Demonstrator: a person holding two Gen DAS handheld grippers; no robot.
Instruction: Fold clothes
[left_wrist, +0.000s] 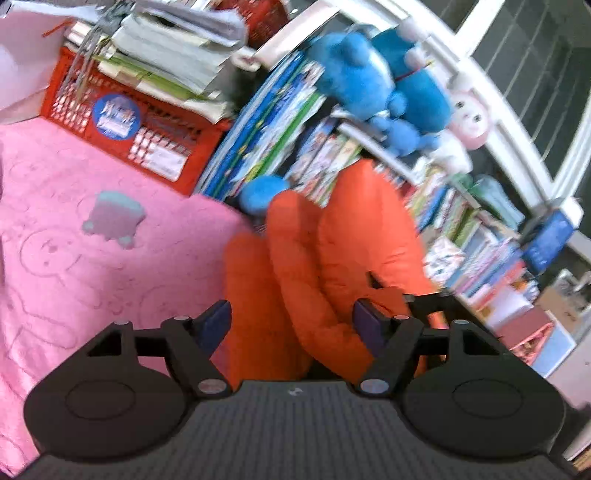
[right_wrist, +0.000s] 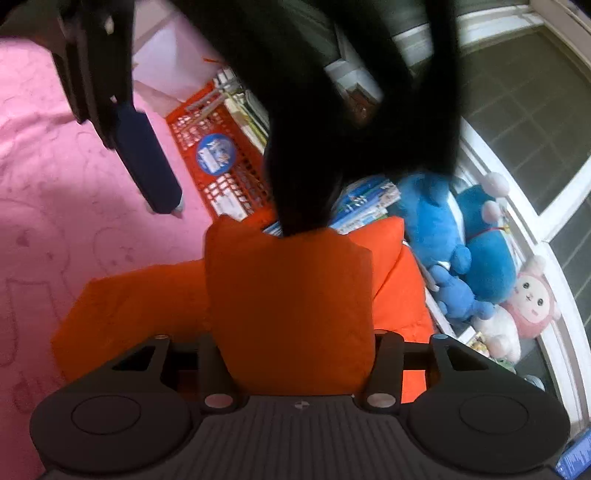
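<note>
An orange padded garment (left_wrist: 332, 251) hangs bunched over the pink bedspread (left_wrist: 92, 221). In the left wrist view my left gripper (left_wrist: 291, 325) stands wide open, its dark pads (left_wrist: 216, 323) on either side of the hanging cloth without pinching it. In the right wrist view the garment (right_wrist: 291, 306) fills the gap of my right gripper (right_wrist: 295, 354), whose fingertips are hidden behind the cloth. The left gripper's finger (right_wrist: 147, 162) shows at upper left there. A black sleeve or strap (right_wrist: 332, 110) hangs in front of the camera.
A red plastic crate (left_wrist: 122, 122) of papers stands at the bed's far edge. Shelves of children's books (left_wrist: 280, 129) and blue and pink plush toys (left_wrist: 388, 85) line the window side. A small pale toy (left_wrist: 112, 218) lies on the bedspread.
</note>
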